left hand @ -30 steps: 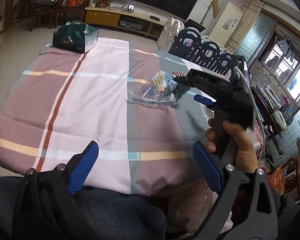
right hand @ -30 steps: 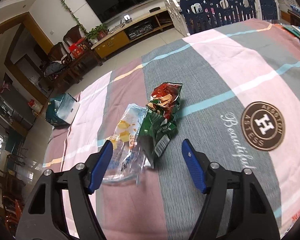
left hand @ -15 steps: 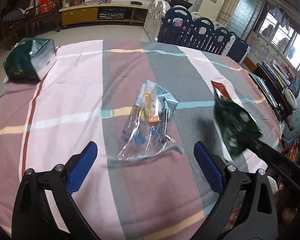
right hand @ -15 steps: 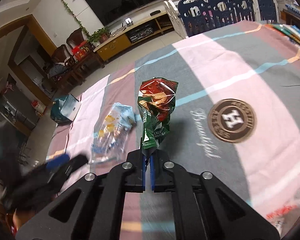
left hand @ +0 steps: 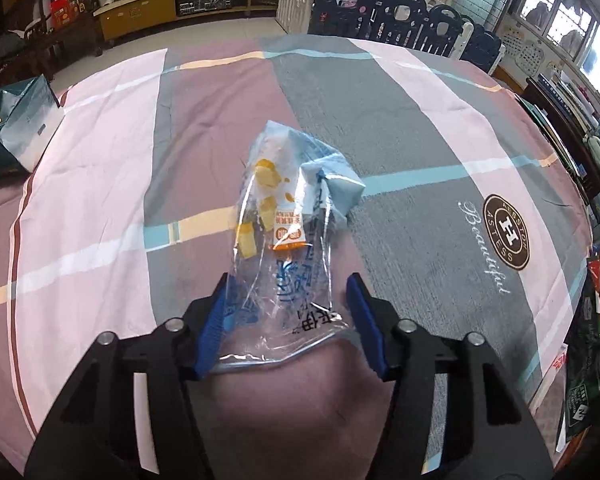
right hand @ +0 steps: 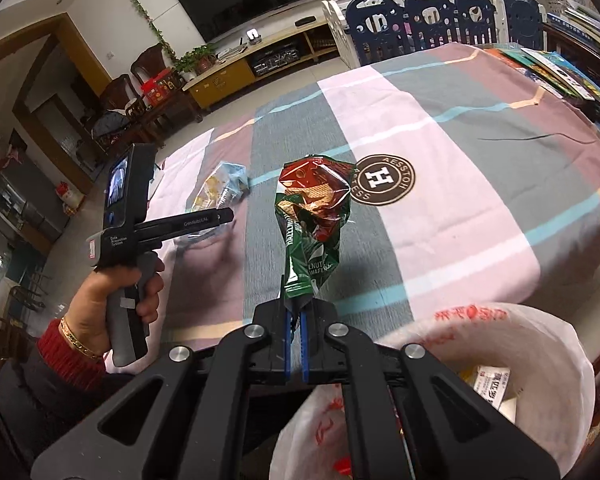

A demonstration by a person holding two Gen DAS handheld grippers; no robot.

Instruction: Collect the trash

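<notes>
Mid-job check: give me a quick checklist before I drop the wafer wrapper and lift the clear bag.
1. Right gripper clamped on wafer wrapper: ok, pinched at its lower end.
2. Wrapper clear of the tablecloth: ok, lifted.
3. Trash bag open under the right gripper: ok, mouth open just right of the wrapper.
4. Clear bag between left gripper pads: ok, jaws closing around its near end.
5. Left pads gripping the clear bag: not ok, right pad still apart.
6. Other trash left: cannot tell.

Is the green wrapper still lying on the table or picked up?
Picked up: the green wrapper hangs pinched in the shut right gripper, above the tablecloth.
</notes>
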